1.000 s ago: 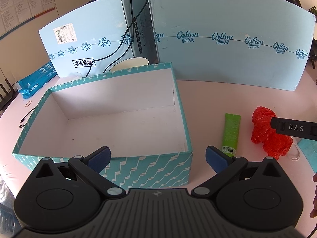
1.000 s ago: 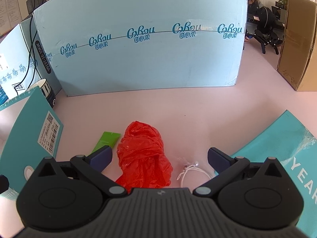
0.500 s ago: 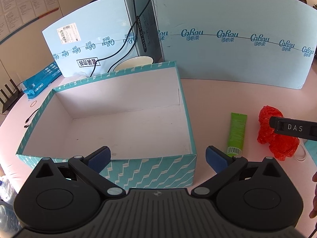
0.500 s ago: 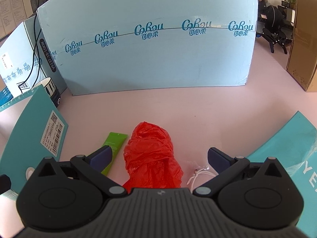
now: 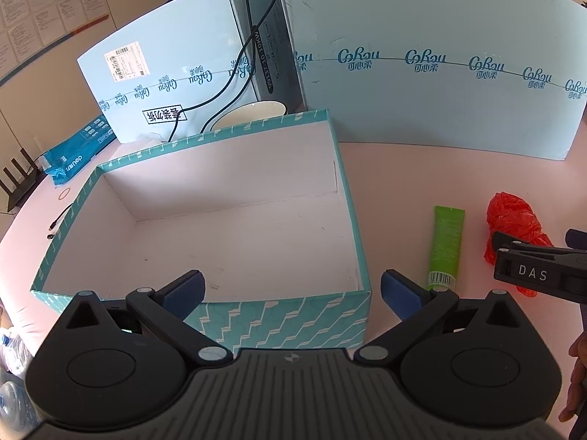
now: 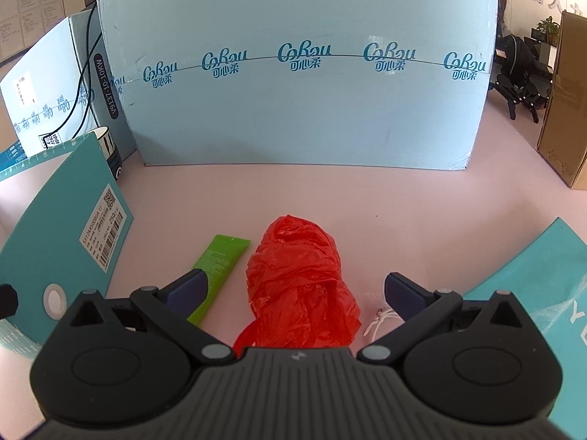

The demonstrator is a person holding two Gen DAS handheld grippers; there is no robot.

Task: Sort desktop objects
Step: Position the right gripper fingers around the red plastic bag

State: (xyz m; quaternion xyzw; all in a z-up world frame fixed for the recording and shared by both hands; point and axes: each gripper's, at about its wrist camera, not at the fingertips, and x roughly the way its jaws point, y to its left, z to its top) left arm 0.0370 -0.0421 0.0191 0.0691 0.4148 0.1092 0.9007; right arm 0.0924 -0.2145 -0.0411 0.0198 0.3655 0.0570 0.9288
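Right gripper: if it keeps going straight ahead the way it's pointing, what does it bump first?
Most likely the red plastic bag, which sits right between the open right gripper fingers. How far above the bag it is remains unclear.

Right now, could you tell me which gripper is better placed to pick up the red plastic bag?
Right. The right gripper is open with the red plastic bag directly between its fingers. The left gripper, also open, faces the teal box, with the bag off to its right beyond the green tube.

The pink table (image 6: 330, 190) carries a teal box (image 5: 279, 319), green tube (image 5: 445, 242), red bag (image 6: 297, 286) and white cord (image 6: 379, 322).
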